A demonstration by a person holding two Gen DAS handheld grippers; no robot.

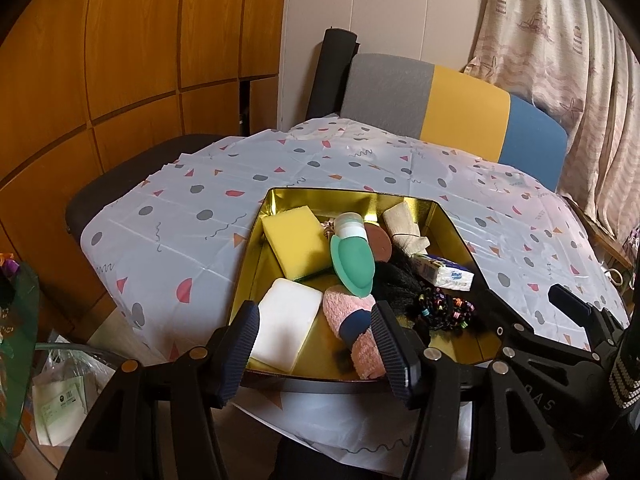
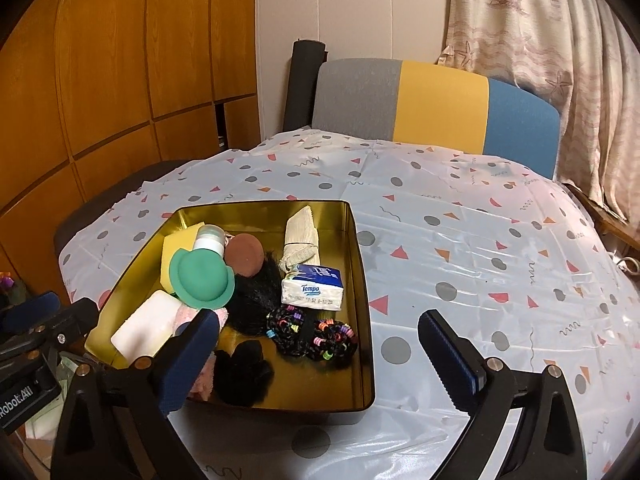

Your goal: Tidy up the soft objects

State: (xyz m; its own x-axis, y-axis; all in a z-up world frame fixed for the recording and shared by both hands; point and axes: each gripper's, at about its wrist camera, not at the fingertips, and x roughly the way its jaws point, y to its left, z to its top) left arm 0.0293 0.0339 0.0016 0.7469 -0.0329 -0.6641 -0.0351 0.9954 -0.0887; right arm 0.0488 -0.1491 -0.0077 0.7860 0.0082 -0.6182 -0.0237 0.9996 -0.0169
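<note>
worktop point(image 2: 480, 248), patterned white cloth, carries all. gold tin point(image 2: 362, 280) at its 8 o'clock. inside the tin: yellow sponge point(image 1: 294, 240) at 11 o'clock; white sponge point(image 1: 284, 326) at 7; black fuzzy piece point(image 2: 254, 300) at centre; green silicone bottle point(image 2: 200, 276) lying over the yellow sponge; pink sock point(image 1: 352, 320) at 6; tissue pack point(image 2: 312, 286) at 3; rolled beige cloth point(image 2: 302, 236) at 1; beaded scrunchies point(image 2: 312, 332) at 5. my left gripper point(image 1: 316, 344), half open, empty, above the pink sock. my right gripper point(image 2: 320, 356), wide open, empty.
</note>
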